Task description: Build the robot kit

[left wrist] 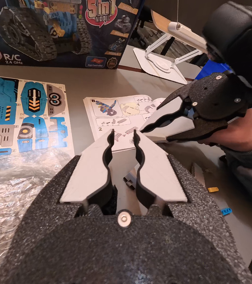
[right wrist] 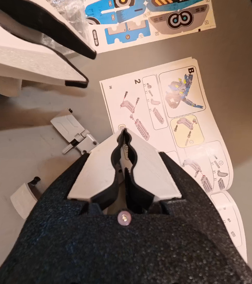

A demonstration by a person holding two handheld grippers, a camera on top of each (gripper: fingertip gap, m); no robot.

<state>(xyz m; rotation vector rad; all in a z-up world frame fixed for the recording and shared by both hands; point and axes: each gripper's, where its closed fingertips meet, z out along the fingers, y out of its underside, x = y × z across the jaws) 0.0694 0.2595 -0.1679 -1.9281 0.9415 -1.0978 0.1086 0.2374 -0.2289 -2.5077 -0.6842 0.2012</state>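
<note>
**Two grippers over an open instruction booklet**

We see our left gripper (left wrist: 123, 133) with its jaws spread and nothing between them, its tips poised over the near edge of the instruction booklet (left wrist: 116, 116) lying open on the grey table (left wrist: 79, 83). A grey hinged building piece (right wrist: 74, 132) lies on the table under it, beside the booklet. Our right gripper (right wrist: 124, 130) has its jaws pressed together at the tips; whether they pinch a page we cannot tell, though they sit right on the booklet's edge.

To the left lies a sticker sheet (left wrist: 30, 113) in blue and grey, and partly over its near edge a crumpled clear plastic bag (left wrist: 14, 184); what it contains is too blurred to tell. A toy box (left wrist: 53, 33) stands upright at the back, and we cannot see inside. A white stand (left wrist: 157, 64) sits beside it. Small yellow (left wrist: 213, 189) and blue (left wrist: 226, 211) pieces lie loose at the right.
</note>
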